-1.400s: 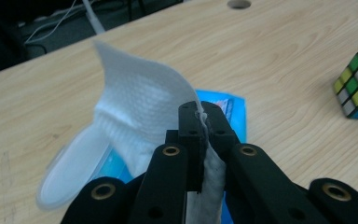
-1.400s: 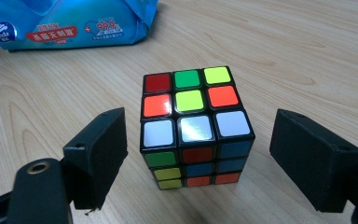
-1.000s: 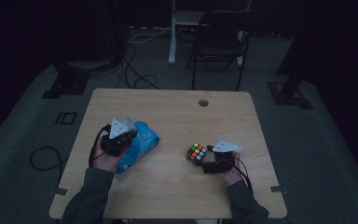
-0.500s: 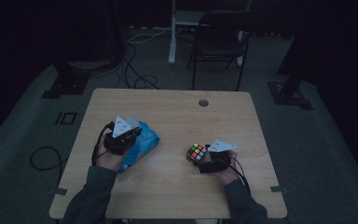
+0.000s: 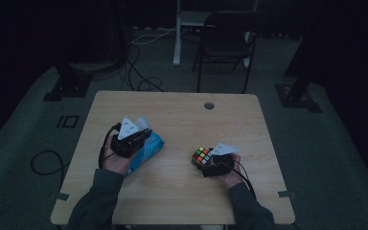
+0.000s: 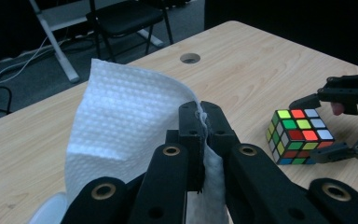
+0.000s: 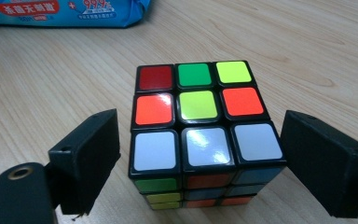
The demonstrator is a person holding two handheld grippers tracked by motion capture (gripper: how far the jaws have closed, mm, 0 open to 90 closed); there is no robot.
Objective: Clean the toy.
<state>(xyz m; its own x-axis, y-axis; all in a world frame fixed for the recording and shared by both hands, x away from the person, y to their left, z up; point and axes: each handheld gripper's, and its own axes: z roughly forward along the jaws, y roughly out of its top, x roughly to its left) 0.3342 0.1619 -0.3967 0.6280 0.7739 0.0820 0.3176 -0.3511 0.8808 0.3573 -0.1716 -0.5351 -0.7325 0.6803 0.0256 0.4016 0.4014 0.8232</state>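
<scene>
My left gripper (image 6: pixel 204 116) is shut on a white wet wipe (image 6: pixel 126 121), which stands up to the left of the jaws. In the high view this gripper (image 5: pixel 133 135) hangs over a blue wipes pack (image 5: pixel 146 151) with the wipe (image 5: pixel 142 122) at its far end. A scrambled puzzle cube (image 7: pixel 198 107) rests on the table between the jaws of my right gripper (image 7: pixel 200 163). Those jaws have just been opening and stand a small gap off each side of it. The high view shows the cube (image 5: pixel 201 155) just left of that gripper (image 5: pixel 210 160).
The wooden table (image 5: pixel 182 115) has a round cable hole (image 5: pixel 209 105) near its far edge. A dark chair (image 5: pixel 225 43) and cables stand on the floor behind it. The blue pack (image 7: pixel 70 11) lies beyond the cube in the right gripper view.
My left gripper has shifted a little to the right and up with the white wipe in it. The right hand has stayed beside the cube.
</scene>
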